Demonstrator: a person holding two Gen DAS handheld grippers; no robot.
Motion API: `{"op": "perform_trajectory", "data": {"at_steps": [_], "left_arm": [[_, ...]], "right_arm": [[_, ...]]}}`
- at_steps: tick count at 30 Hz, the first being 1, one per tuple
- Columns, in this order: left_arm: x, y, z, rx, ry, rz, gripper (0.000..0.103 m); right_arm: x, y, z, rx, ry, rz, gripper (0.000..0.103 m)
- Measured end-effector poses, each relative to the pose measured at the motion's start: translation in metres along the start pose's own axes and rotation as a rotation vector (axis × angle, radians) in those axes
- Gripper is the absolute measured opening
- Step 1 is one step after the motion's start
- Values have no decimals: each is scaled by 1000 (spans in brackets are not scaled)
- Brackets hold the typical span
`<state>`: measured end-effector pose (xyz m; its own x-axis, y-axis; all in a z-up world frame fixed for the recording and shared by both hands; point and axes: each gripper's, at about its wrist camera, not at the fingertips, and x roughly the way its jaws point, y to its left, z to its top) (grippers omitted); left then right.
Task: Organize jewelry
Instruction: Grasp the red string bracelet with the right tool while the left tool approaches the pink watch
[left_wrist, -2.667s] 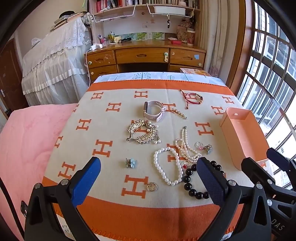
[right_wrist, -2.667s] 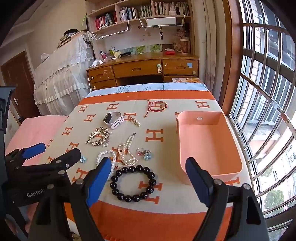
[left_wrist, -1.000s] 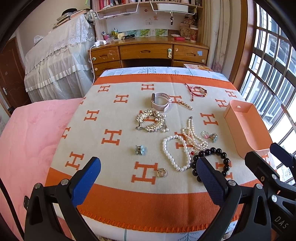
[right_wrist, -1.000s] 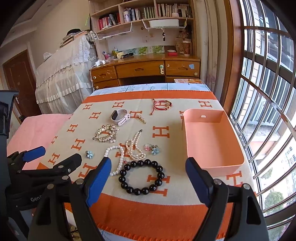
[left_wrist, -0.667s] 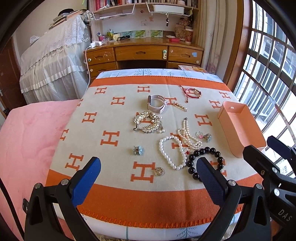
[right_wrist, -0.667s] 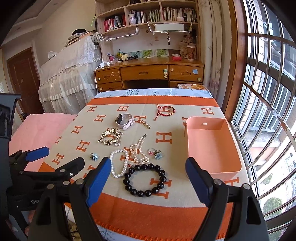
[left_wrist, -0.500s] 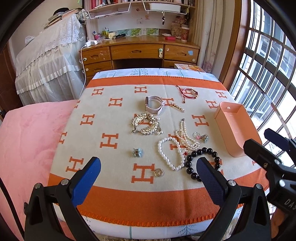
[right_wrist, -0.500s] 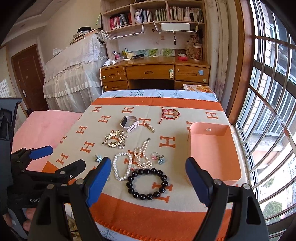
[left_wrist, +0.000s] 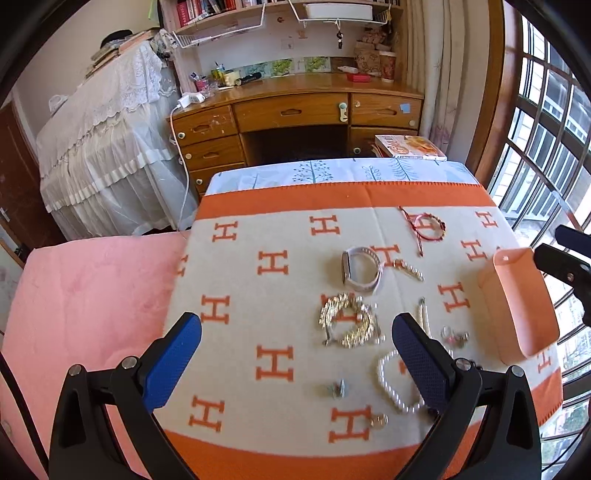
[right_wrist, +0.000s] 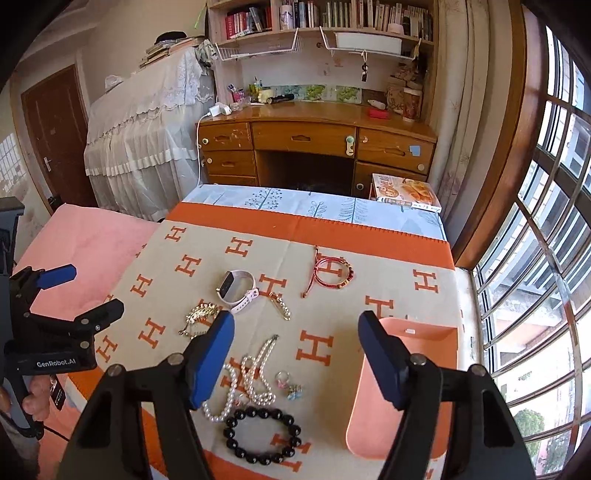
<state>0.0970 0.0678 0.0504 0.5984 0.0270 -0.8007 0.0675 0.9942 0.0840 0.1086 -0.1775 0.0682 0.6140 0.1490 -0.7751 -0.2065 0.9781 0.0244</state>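
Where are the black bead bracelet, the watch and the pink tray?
black bead bracelet (right_wrist: 262, 434), right wrist view, on the open middle of its bead ring's near beads.
watch (right_wrist: 237, 290), right wrist view, on its pale strap beside the dark face.
pink tray (left_wrist: 517, 306), left wrist view, on its bare inner floor.

My view past the fingers: bedroom furniture.
Straight ahead beyond both fingertips I see a wooden desk (right_wrist: 317, 142) under a bookshelf (right_wrist: 321, 18); a lace-covered piano (left_wrist: 99, 140) stands left of the fingers, a book (right_wrist: 406, 194) ahead to their right.
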Motion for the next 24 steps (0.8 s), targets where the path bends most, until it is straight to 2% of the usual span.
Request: {"op": "perform_trajectory", "data": {"at_steps": [5, 7, 10, 16, 19, 21, 24], "left_arm": [[50, -4, 27, 1, 64, -14, 102], [72, -10, 32, -5, 104, -46, 102], [99, -24, 36, -4, 147, -109, 101], [136, -60, 43, 65, 179, -157, 94], [151, -74, 43, 113, 206, -176, 86], [161, -82, 43, 137, 230, -190, 74], [172, -88, 42, 153, 264, -220, 68]], "right_arm": [[62, -16, 36, 46, 99, -10, 62], [92, -25, 45, 76, 145, -23, 60], [137, -41, 49, 144, 226, -18, 50], [207, -65, 47, 245, 336, -59, 46], [224, -72, 45, 272, 363, -60, 41], [232, -73, 44, 273, 376, -74, 38], [243, -75, 42, 265, 399, -108, 31]]}}
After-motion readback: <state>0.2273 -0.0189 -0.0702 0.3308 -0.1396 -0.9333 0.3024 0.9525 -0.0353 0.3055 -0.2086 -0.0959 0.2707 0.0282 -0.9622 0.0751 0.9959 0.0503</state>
